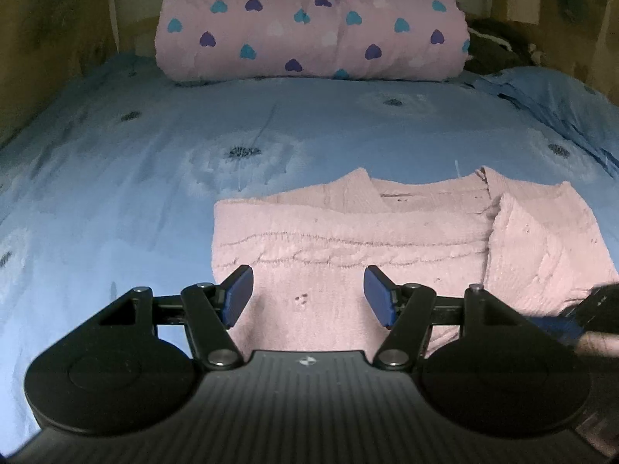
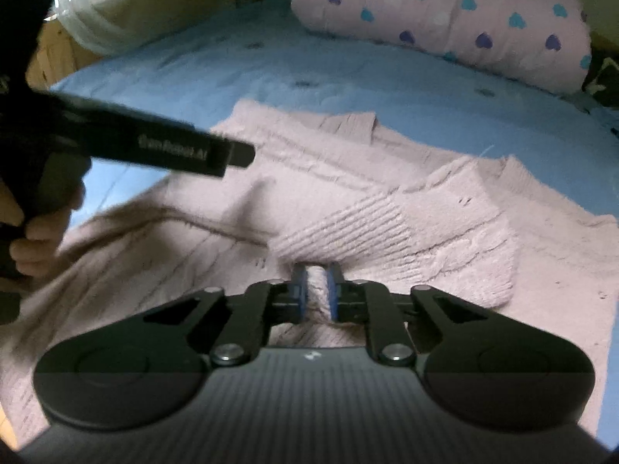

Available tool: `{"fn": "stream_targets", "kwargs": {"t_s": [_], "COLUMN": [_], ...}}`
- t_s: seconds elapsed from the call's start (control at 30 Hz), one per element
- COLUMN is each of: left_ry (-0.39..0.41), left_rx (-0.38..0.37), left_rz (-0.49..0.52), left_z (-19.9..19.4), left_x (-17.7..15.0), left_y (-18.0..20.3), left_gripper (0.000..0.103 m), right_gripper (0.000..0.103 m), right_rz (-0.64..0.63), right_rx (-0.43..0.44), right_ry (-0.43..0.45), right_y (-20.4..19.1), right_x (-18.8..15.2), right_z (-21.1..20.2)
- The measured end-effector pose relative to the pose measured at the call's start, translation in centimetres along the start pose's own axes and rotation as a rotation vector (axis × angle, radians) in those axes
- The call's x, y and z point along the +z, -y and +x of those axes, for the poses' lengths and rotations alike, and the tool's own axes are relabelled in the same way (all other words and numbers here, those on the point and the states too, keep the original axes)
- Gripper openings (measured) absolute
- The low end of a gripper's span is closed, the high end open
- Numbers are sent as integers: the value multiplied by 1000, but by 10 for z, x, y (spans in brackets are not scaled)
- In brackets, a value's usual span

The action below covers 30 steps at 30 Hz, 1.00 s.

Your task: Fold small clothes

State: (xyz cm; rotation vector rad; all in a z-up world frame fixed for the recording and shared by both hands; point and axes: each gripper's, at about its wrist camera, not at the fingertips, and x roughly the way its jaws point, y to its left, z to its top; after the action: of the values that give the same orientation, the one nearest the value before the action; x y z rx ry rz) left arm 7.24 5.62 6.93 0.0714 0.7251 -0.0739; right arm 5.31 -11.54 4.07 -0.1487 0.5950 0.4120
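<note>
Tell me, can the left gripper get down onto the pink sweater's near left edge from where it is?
Probably yes. The left gripper hangs open just above the pink sweater, nothing between its fingers. The right gripper pinches a fold further right, clear of that edge.

A pale pink cable-knit sweater (image 1: pixel 348 232) is spread flat at lower centre, one ribbed-cuff sleeve (image 2: pixel 348 224) folded across its body.

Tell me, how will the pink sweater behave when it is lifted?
The sweater looks like soft knit, already creased, so it will probably sag. The right gripper pinches a fold that bunches easily. It seems light and unlikely to slip.
</note>
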Motion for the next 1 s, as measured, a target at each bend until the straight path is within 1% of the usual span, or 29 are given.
{"fn": "stream_targets", "kwargs": {"t_s": [0.1,0.23,0.37,0.5,0.67,0.77,0.8,0.83,0.9,0.97,1.0], "left_ry": [12,21,32,24,10,4,3,2,-1,1,2], "left_rx": [-1,-9,-20,-25,-10,11,14,15,19,24,26], "left_rz": [13,18,19,12,20,39,43,46,54,64,70], "left_z": [1,6,14,26,41,48,50,51,53,53,53], "left_x": [5,12,18,25,28,27,26,26,24,23,23], "left_y": [-1,1,3,6,7,7,7,7,7,9,9], "left_gripper": [69,69,69,69,69,69,69,69,69,69,69], "right_gripper": [11,11,11,11,11,12,12,13,14,37,57], "right_rz": [63,198,301,441,506,568,583,591,591,574,568], "right_rx": [-11,-54,-140,-236,-407,-477,-476,-455,-384,-322,-291], "right_ry": [56,140,192,211,197,191,189,187,183,166,159], "right_y": [14,50,90,134,179,202,208,212,216,216,215], "right_x": [4,12,16,13,0,-9,-11,-13,-15,-16,-16], "right_z": [-18,-46,-63,-66,-51,-49,-50,-52,-56,-60,-60]}}
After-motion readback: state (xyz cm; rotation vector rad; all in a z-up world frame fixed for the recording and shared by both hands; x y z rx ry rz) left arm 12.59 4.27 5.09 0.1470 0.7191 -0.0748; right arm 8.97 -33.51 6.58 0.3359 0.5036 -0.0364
